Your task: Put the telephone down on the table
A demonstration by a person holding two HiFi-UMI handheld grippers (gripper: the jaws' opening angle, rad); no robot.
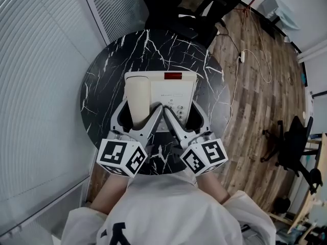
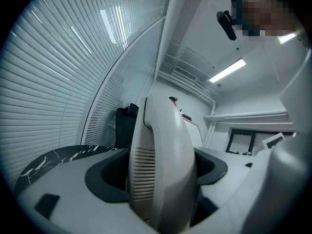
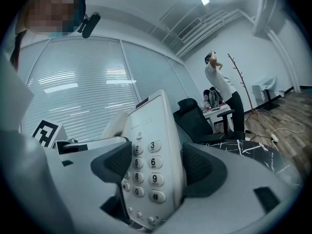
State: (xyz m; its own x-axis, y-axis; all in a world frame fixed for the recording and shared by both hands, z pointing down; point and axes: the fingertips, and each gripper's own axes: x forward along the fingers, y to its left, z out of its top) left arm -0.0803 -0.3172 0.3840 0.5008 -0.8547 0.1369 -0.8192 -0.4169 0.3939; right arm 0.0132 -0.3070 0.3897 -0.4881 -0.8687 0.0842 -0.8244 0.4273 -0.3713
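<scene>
A cream desk telephone (image 1: 171, 88) with a red strip along its far edge is over the middle of the round black marble table (image 1: 102, 80); whether it rests on the top I cannot tell. Its handset (image 1: 138, 101) lies in the cradle on the left side. My left gripper (image 1: 139, 117) is shut on the handset end (image 2: 163, 169) of the telephone. My right gripper (image 1: 183, 117) is shut on the keypad side (image 3: 151, 150), dark pads (image 3: 204, 169) pressed against both faces. The two grippers sit side by side at the telephone's near edge.
A black office chair (image 1: 173, 9) stands at the table's far side. Window blinds (image 1: 41, 60) run along the left. Wooden floor (image 1: 255, 101) with a white cable lies to the right, beside another chair (image 1: 294, 142). A person (image 3: 222, 89) stands in the background.
</scene>
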